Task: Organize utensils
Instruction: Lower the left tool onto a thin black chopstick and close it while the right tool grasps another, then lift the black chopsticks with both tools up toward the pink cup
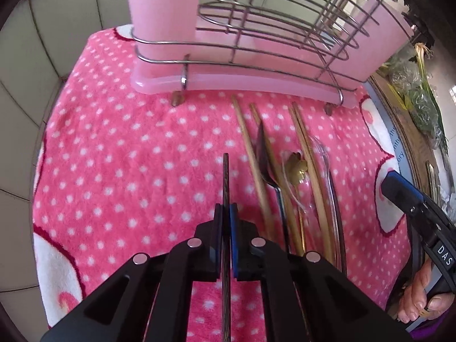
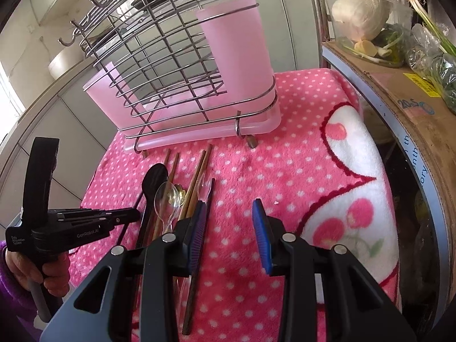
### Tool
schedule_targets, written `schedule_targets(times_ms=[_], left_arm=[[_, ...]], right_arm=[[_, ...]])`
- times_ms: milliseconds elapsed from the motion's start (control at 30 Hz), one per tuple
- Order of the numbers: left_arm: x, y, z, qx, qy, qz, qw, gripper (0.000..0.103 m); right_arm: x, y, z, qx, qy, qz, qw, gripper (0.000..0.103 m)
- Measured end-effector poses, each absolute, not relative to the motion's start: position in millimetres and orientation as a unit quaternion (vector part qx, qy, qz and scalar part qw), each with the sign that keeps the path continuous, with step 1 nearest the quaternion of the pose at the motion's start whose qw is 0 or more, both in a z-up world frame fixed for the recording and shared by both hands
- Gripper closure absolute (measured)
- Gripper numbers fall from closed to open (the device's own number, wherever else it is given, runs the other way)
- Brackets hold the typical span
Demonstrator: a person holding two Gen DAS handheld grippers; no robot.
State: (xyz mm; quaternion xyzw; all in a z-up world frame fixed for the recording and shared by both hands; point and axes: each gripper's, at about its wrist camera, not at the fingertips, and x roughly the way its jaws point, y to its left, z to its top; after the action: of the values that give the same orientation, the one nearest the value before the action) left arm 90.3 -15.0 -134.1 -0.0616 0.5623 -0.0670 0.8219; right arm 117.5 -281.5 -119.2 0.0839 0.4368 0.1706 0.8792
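My left gripper [image 1: 226, 208] is shut on a thin dark chopstick [image 1: 226, 182] that points away over the pink dotted towel [image 1: 128, 156]. To its right lies a row of utensils: wooden chopsticks [image 1: 250, 148], a black spoon [image 1: 263, 154], a gold flower-shaped spoon [image 1: 297, 165] and clear plastic cutlery. A wire utensil rack [image 1: 256, 42] with pink plastic holders stands behind them. In the right wrist view my right gripper [image 2: 229, 203] stands open over the towel [image 2: 285, 156] with nothing between its fingers. Another dark chopstick [image 2: 196, 270] lies by its left finger. The left gripper [image 2: 134, 213] shows at the left.
A cardboard box [image 2: 399, 85] with bagged vegetables [image 2: 364, 14] borders the towel on the right. A tiled wall [image 1: 28, 71] runs along the left and behind the rack [image 2: 171, 65]. A hand in a purple sleeve [image 2: 17, 279] holds the left tool.
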Motion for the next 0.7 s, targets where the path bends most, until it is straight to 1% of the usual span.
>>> schedule_targets(times_ms=[133,200,267,333,533,700], left_arm=[[84.6,6.2,-127.5,-0.057,0.547,-0.038,0.834,0.099],[84.2,13.7,-131.3,-0.055,0.551,-0.032,0.832,0.099],[84.9,18.0,-136.7,-0.057,0.558,-0.031,0.827,0.099],[86.3,22.8,-140.5,-0.056,0.562,-0.034,0.824,0.098],[90.7,27.1,-141.8,-0.051,0.563,-0.046,0.823,0.098],[91.9,28.2,-142.1,-0.046,0.562,-0.053,0.824,0.098]], right_arm=[[122.1,-273.6,-124.3,0.095,0.461,0.194,0.861,0.069],[124.6,-265.0,-128.3,0.091,0.473,0.203,0.853,0.077],[129.1,-253.8,-134.5,0.07,0.49,0.196,0.847,0.088],[134.0,-245.2,-140.7,0.059,0.506,0.193,0.839,0.092],[151.8,-228.9,-150.5,0.035,0.535,0.168,0.827,0.092],[156.3,-216.5,-158.3,0.028,0.54,0.149,0.828,0.092]])
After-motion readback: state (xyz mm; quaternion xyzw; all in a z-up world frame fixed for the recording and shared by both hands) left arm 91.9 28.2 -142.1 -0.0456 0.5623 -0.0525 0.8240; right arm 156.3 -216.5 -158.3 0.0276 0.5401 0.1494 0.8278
